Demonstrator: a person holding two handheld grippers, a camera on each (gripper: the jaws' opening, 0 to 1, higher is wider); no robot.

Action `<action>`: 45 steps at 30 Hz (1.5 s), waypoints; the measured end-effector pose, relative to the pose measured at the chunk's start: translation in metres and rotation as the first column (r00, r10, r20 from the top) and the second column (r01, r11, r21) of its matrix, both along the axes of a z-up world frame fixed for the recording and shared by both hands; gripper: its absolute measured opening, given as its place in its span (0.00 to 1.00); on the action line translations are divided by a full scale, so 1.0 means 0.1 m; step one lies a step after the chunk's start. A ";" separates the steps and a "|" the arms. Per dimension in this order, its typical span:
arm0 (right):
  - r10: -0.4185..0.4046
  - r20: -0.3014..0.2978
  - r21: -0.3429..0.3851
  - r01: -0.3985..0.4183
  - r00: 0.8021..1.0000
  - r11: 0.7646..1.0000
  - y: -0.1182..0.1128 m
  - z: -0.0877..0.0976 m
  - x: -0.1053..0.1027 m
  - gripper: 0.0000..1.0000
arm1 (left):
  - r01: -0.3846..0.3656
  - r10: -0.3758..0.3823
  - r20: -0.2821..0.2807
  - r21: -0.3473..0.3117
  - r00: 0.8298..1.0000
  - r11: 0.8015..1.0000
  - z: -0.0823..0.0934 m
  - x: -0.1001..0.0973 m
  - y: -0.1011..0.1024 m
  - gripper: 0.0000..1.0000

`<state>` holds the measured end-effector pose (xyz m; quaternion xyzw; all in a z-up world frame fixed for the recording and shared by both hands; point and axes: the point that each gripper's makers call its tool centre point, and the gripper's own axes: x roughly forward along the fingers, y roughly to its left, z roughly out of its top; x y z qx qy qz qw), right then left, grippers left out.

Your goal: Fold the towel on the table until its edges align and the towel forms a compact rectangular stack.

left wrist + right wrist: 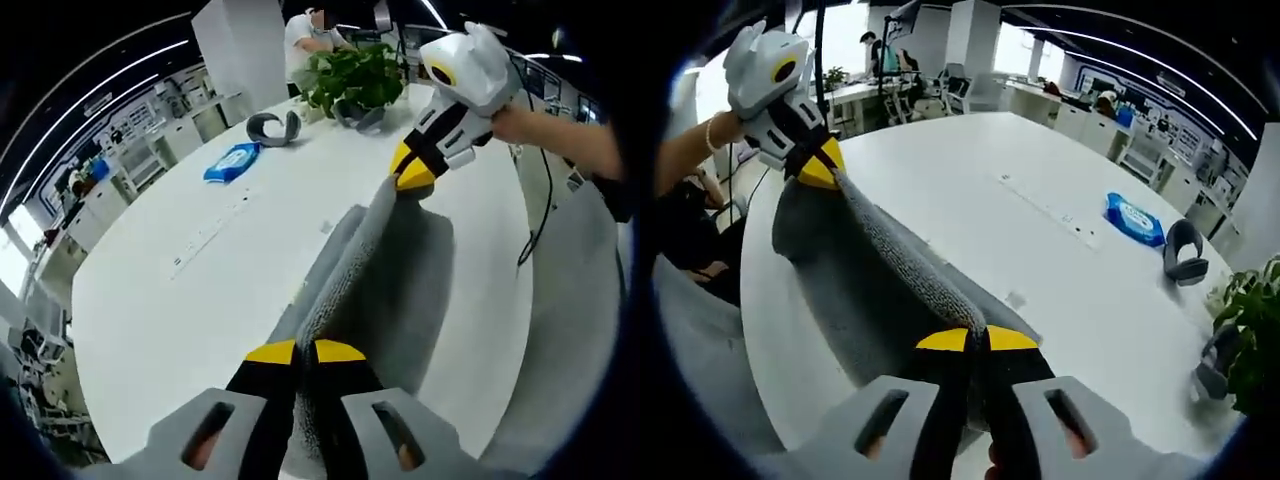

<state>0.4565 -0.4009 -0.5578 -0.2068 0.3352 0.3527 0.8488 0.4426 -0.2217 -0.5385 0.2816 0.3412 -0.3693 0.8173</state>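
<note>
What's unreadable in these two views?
- Towel near edge: left gripper view, hidden behind the left gripper.
- Towel's lower layers: right gripper view, covered by the raised fold; edge alignment unknown.
- Blue packet label: too small to read.
- Plant: cut off by the view's edge.

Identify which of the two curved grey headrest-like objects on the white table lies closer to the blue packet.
The curved grey object beside the blue packet; the other curved grey object sits against the green potted plant.
</note>
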 end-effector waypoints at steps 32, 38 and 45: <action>0.060 0.021 -0.180 -0.055 0.998 0.982 0.04 -0.72 0.34 0.04 | -0.087 0.103 -0.040 0.290 0.994 0.953 -0.73 0.33 0.83 0.01; 0.021 0.042 -0.137 -0.015 0.999 0.990 -0.03 -0.62 0.37 0.10 | -0.111 0.128 -0.045 0.269 0.991 0.957 -0.77 0.24 0.88 0.01; -0.070 0.038 -0.082 0.073 0.997 0.994 -0.18 -0.47 0.27 0.09 | -0.133 0.132 0.017 0.184 0.991 0.974 -0.56 0.26 0.75 0.01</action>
